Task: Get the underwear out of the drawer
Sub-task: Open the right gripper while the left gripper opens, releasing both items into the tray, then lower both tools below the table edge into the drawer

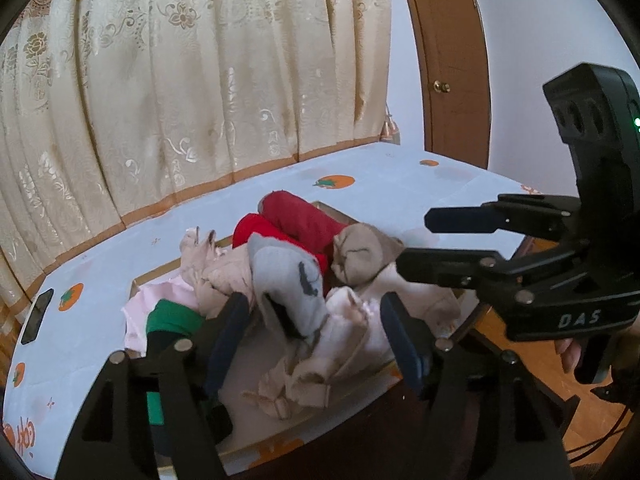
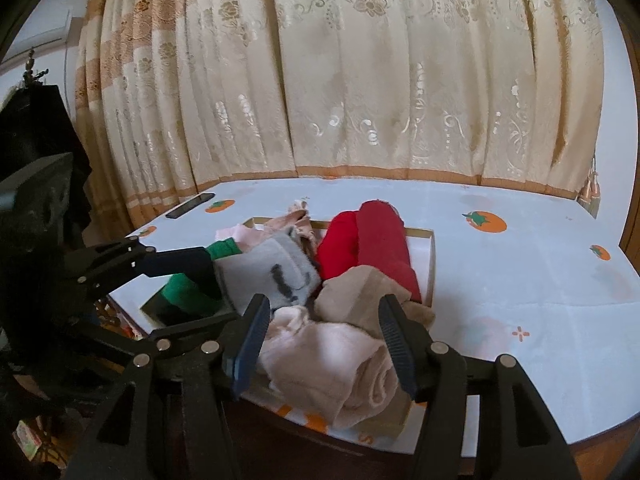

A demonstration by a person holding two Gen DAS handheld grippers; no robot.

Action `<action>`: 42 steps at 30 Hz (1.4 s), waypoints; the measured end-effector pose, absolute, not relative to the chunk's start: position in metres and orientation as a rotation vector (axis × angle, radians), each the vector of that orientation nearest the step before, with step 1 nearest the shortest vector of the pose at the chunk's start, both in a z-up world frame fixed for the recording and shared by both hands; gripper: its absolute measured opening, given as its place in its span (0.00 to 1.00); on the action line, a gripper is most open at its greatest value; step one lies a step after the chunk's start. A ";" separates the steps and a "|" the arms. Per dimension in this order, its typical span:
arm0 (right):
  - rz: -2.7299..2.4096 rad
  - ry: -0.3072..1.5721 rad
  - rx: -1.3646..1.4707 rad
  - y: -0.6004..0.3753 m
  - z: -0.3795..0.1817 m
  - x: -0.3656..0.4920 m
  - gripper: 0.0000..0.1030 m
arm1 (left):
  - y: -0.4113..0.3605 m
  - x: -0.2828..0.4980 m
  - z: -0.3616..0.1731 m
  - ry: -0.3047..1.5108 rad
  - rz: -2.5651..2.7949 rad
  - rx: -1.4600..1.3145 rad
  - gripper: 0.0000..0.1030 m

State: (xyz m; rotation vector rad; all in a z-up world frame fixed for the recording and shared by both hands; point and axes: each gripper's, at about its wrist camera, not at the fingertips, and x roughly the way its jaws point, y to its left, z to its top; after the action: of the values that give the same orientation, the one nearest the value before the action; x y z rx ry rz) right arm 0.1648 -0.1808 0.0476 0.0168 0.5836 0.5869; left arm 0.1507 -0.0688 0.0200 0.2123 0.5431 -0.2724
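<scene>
Left wrist view: the underwear (image 1: 320,356) is seen just beyond the open, empty left tongs (image 1: 316,340). Right tongs (image 2: 320,344) are likewise held open above the drawer (image 2: 430,264), nothing gripped.

1. Left tongs (image 1: 314,334): jaws apart, dark ribbed pads facing each other, pointing forward and tilted downward. Nothing pinched between the pads.
2. Right tongs (image 2: 320,338): jaws apart, pads not pressing on anything, same forward, downward tilt.
3. Right tongs also show in the left wrist view, at the right edge, reaching in leftward with fingers (image 1: 460,218) spread one above the other.
4. Left tongs show in the right wrist view at the left, fingers (image 2: 180,260) pointing rightward.
5. A person's hand (image 1: 570,350) grips the right tool's handle; only fingertips visible.
</scene>
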 end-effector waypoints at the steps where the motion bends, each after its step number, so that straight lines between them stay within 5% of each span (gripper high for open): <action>1: 0.591 0.582 0.016 -0.180 0.048 0.163 0.58 | -0.069 0.149 0.019 0.545 -0.273 0.214 0.68; 27: 0.865 0.580 -0.206 -0.114 0.014 0.075 0.59 | 0.011 0.060 -0.026 0.645 -0.209 0.213 0.68; 42: 0.961 0.792 -0.378 -0.061 -0.058 0.055 0.59 | 0.015 0.028 -0.093 1.004 -0.257 0.445 0.68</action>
State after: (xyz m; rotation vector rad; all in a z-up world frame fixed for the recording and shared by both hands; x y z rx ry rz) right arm 0.0551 -0.0610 -0.0577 -0.3778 0.7918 0.9611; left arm 0.0282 0.0147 -0.0927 0.4455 1.0038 -0.2571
